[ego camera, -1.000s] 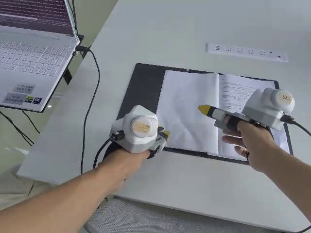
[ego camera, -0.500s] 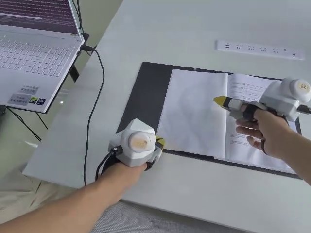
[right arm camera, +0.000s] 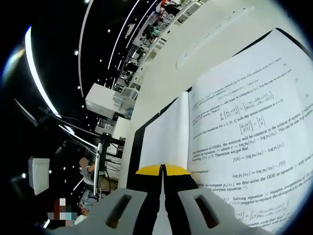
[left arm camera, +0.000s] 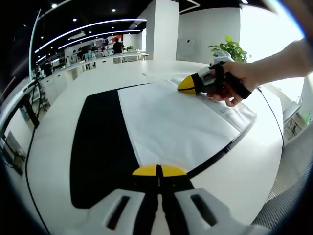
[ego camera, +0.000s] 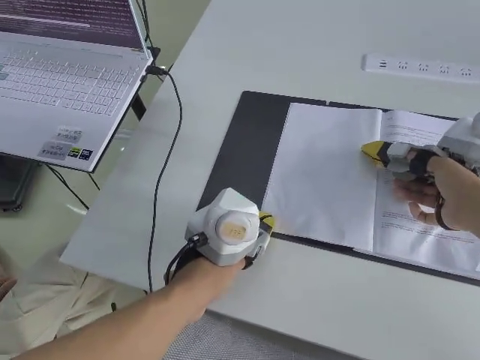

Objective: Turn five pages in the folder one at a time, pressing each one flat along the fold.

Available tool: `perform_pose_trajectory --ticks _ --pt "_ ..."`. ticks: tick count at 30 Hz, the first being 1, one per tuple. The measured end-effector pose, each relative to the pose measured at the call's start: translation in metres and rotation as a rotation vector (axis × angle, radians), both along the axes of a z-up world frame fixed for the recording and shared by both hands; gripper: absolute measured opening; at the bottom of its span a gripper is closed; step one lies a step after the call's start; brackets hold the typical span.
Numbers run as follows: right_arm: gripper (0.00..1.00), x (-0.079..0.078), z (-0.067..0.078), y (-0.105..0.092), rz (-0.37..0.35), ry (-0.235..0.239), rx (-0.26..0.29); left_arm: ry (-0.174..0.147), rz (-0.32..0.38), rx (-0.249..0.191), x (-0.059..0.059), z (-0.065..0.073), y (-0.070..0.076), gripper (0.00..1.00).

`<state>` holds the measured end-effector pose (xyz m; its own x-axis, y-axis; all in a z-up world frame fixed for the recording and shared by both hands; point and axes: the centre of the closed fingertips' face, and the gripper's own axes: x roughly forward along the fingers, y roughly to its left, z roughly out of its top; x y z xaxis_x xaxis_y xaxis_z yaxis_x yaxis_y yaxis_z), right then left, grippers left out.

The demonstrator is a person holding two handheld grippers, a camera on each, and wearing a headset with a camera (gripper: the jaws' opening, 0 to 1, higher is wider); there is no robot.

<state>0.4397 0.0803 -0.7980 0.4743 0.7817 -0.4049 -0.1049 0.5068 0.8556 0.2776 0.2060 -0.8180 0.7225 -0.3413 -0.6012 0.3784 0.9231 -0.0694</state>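
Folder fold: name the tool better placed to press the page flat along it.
Right. The right tool, shut, is at the fold in the head view and its own view; the left tool sits at the near edge of the folder, off the fold.

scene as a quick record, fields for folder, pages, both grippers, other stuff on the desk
folder: black folder, open on the white table
pages: left page blank; right page printed text and formulas
grippers: left gripper shut, at the folder's near left corner; right gripper shut, tip by the fold
other: laptop, power strip
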Motion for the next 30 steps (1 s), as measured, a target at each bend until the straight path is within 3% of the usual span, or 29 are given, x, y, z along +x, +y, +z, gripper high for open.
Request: perform_pose_trajectory --ticks 4,11,27,30 --pt "0.0 0.017 0.001 -0.003 -0.017 -0.017 -0.015 -0.002 0.008 -0.004 0.0 0.0 0.0 0.0" --pt "0.0 0.047 -0.006 -0.012 -0.106 0.032 0.049 -0.004 0.013 -0.005 0.0 -0.001 0.0 0.0" --pt "0.0 0.094 -0.01 -0.019 -0.204 0.105 0.104 0.001 0.015 -0.026 0.001 0.0 0.001 0.0" --pt "0.0 0.094 -0.011 -0.018 -0.203 0.118 0.108 0.001 0.011 -0.027 0.001 0.0 0.001 0.0"
